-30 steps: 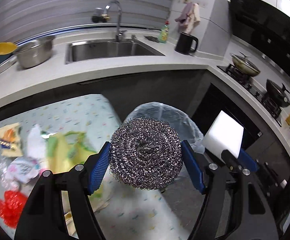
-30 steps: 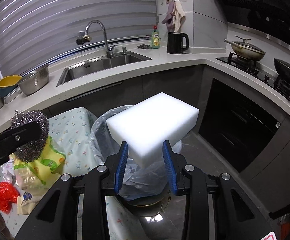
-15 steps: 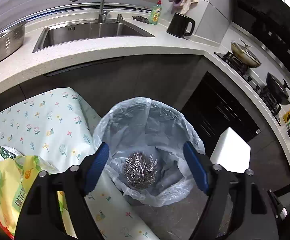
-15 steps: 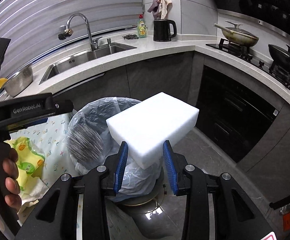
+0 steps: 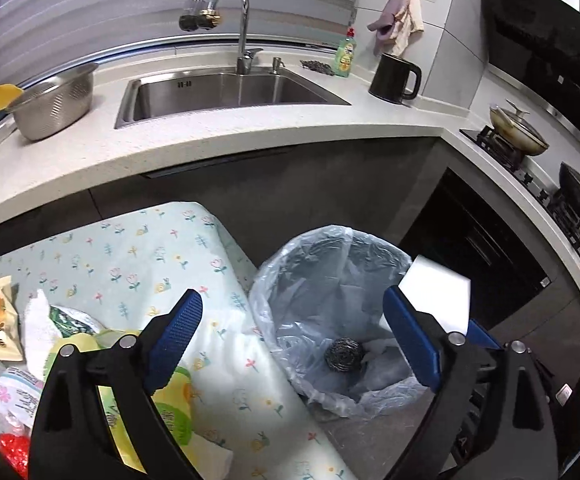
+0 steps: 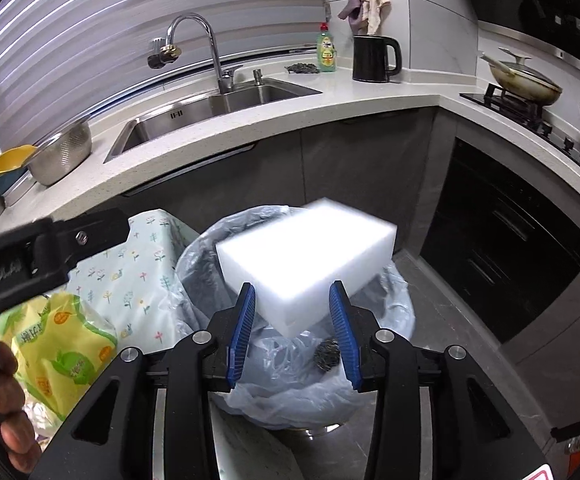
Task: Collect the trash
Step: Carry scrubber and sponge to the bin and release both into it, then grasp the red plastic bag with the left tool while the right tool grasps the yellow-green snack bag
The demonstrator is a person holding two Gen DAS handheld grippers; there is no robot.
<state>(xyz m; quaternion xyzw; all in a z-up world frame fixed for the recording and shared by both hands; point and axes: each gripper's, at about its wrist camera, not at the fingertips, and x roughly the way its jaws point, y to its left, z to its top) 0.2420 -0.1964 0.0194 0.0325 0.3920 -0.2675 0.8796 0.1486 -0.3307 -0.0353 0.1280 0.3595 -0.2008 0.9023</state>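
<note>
Right wrist: sponge [image 6: 304,264] over bin rim [image 6: 404,300]

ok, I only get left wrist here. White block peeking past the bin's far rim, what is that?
Observer: A white sponge, sitting between the right gripper jaws.
Operator: Is it over the bin?
Observer: Yes, above the opening of the lined bin, with the steel scourer lying below it inside.
Operator: Is it clamped?
Observer: Cannot tell. The sponge is blurred while the kitchen behind is sharp, and the jaws flank its near corner closely.
</note>
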